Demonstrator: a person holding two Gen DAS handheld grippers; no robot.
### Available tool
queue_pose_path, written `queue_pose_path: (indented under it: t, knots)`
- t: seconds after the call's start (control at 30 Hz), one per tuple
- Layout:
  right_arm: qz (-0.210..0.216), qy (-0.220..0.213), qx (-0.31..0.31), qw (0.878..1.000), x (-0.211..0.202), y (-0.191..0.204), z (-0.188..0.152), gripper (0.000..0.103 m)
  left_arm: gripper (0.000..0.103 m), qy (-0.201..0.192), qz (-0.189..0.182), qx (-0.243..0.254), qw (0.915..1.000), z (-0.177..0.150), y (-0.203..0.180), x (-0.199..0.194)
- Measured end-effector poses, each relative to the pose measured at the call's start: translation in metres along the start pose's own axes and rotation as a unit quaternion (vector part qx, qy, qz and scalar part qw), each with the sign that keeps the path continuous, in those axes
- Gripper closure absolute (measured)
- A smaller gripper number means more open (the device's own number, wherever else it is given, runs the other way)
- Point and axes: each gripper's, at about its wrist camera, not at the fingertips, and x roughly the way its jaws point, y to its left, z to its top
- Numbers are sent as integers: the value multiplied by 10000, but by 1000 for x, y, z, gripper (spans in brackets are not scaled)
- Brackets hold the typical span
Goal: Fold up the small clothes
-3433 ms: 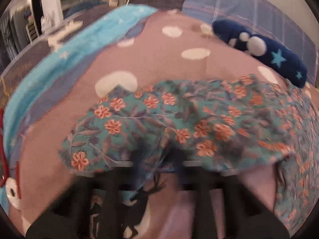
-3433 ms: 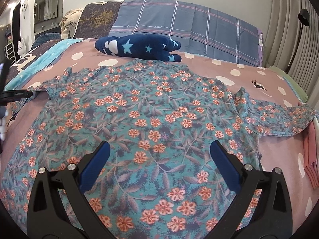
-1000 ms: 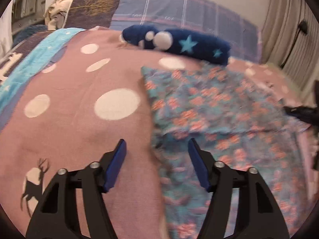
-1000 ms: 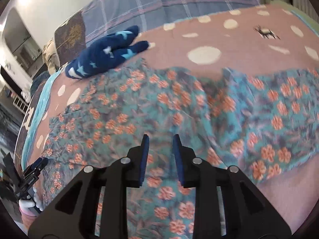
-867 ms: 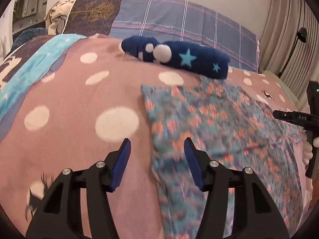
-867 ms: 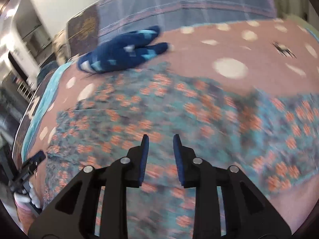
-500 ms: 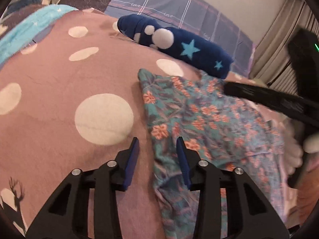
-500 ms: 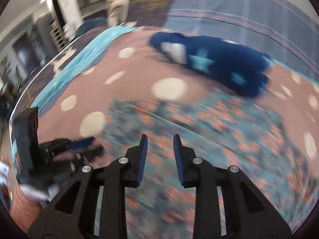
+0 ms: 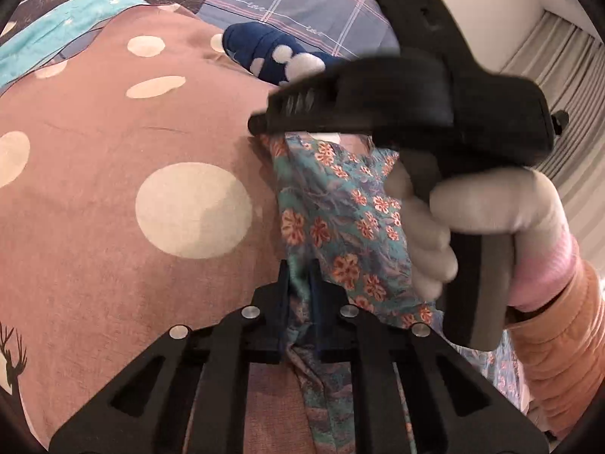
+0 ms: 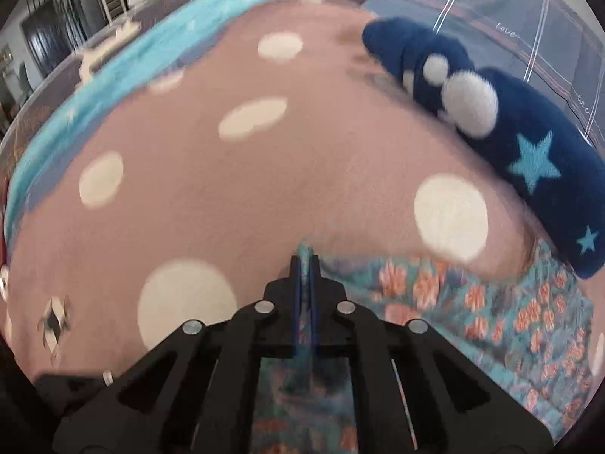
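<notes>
Change: A second ago your right gripper (image 10: 305,265) hung over the middle of the floral garment (image 9: 340,219) with a narrow gap between its jaws; it has since swung across to the garment's left edge. Your left gripper (image 9: 300,276) has gone from spread wide to nearly closed.
Meaning: Both grippers now sit on one long edge, which suggests the next lengthwise fold is ready to lift.
Left gripper: Jaws closing, fabric of the near edge bunched between them at 6 o'clock.
Right gripper: Pressed together, pinching the far corner, seen at 12 o'clock from the left wrist.
Garment location: On the bed's dotted cover (image 9: 113,151), just short of the navy star plush (image 10: 529,143).
</notes>
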Motion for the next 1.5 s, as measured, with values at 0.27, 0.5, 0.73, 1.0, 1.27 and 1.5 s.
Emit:
queue_pose_path:
  t: [0.27,0.5,0.73,1.0,1.27,1.5]
  knots:
    - [674,-267,247,9971,15,-11,0,88,92,34,264,3,9996,-2,0,2]
    - [625,-991,648,9910,-93,-68,-53,72,91,60,289,20,9996,-4,-3,1]
    - [-416,-887,1503,9838,-158,-173,-195,74,91,119,739,338,9966,-5,-14,7]
    - [-764,-495,1831,9789,-126,-214,-266,84,90,-46,1660,829,9826,15,-71,-12]
    - [-193,-712,2143,9740,-134,-233,-274,89,82,352,1400,1963,9699,-5,-179,63]
    - [-473,-1810,3071,9331,-271,-316,-327,86,80,491,1631,2012,9646,-28,-176,103]
